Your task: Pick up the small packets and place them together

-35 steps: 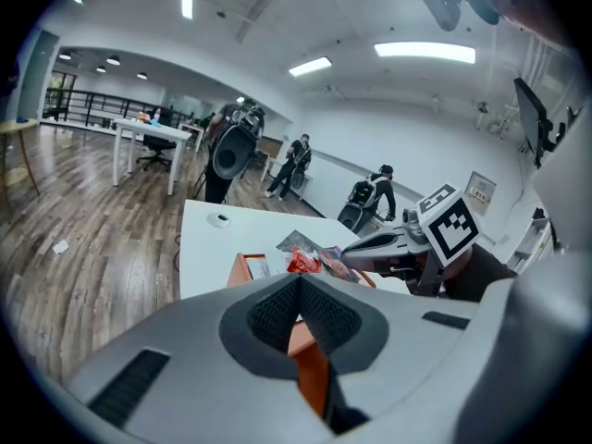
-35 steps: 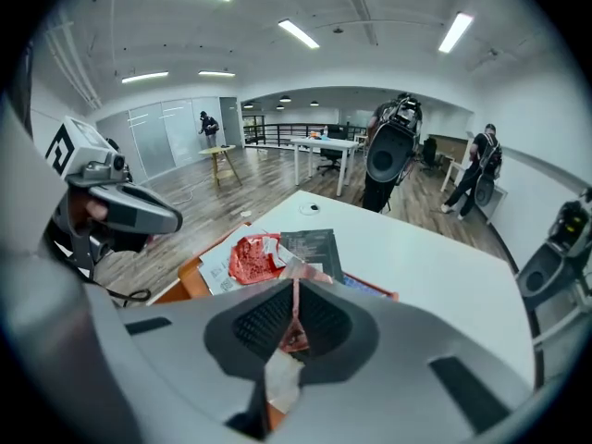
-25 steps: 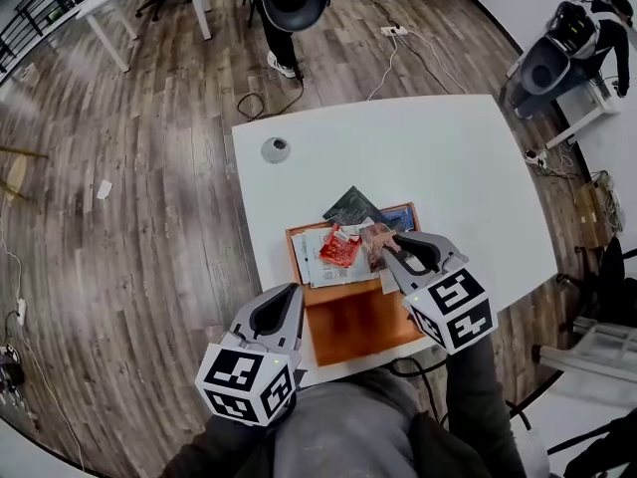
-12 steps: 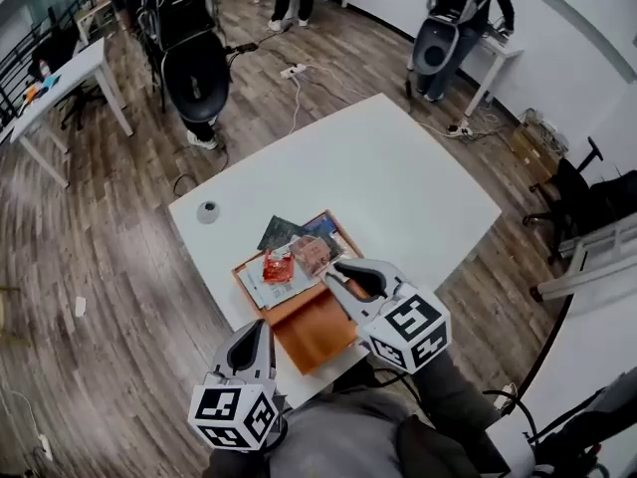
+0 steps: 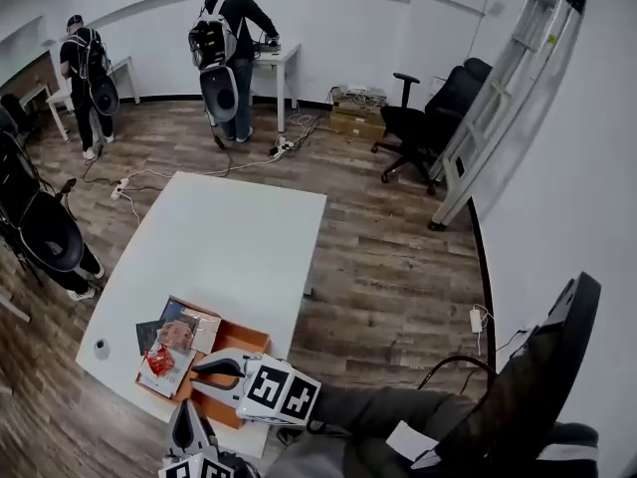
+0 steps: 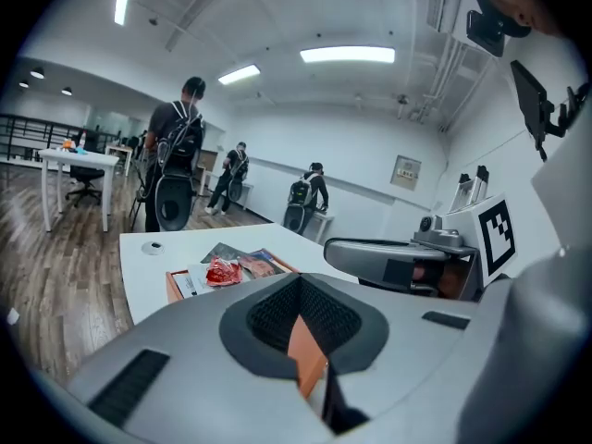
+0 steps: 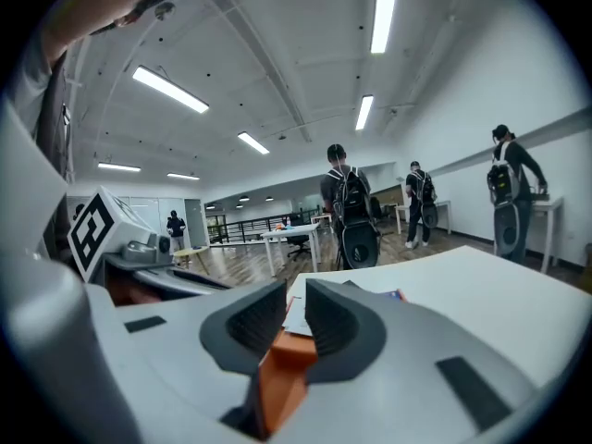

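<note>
From the head view the white table (image 5: 239, 227) carried an orange tray (image 5: 237, 339) at its corner nearest the person; the small packets (image 5: 164, 352) lay piled at the tray's far end; only the gripper views showed the jaws; the right gripper (image 7: 294, 311) stood slightly parted and empty; the left gripper (image 6: 298, 294) was closed on nothing.

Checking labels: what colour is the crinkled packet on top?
Red crinkled packet; left gripper view.

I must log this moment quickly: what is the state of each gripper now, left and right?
Left gripper: jaws closed, holding nothing.
Right gripper: jaws slightly open, nothing between them.
</note>
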